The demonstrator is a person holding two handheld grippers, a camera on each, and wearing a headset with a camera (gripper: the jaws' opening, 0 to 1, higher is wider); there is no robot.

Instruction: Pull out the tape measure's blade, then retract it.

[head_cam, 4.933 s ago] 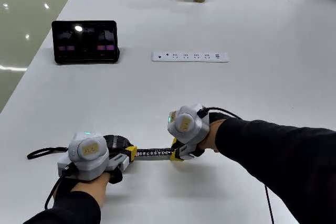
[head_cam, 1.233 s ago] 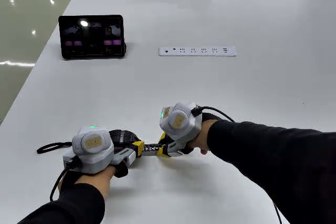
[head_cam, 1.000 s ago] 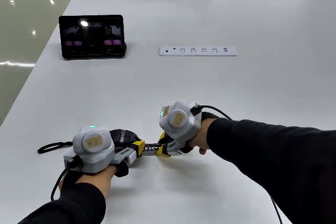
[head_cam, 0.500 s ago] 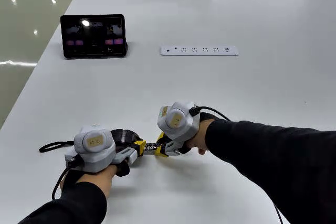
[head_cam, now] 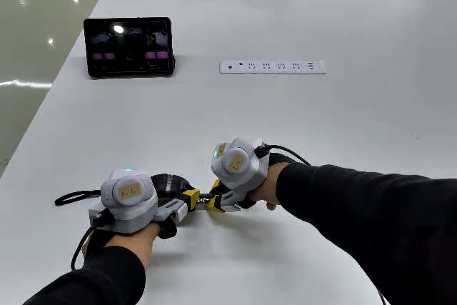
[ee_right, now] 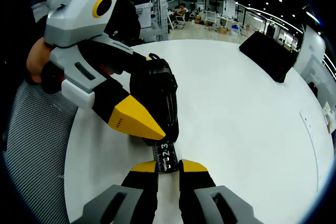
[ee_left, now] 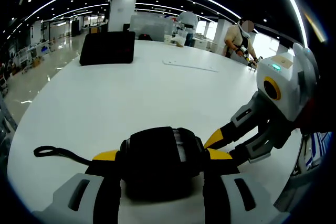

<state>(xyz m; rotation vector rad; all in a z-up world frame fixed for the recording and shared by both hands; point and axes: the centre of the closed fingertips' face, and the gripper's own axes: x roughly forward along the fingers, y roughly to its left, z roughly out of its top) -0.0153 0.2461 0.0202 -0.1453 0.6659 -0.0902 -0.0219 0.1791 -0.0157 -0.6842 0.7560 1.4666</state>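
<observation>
White table [head_cam: 321, 126] holds tape measure [head_cam: 173, 183], tablet [head_cam: 129, 46], power strip [head_cam: 273, 67]; glossy floor [head_cam: 28, 55] at left

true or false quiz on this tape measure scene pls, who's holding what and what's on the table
1. The left gripper is clamped on the black tape measure case. True.
2. The right gripper hangs open, clear of the numbered metal blade. False: its yellow-tipped jaws pinch the blade's end.
3. The blade stretches across most of the white table. False: just a short stretch shows between the case and the right gripper.
4. In the head view, the dark tablet stands left of the white power strip. True.
</observation>
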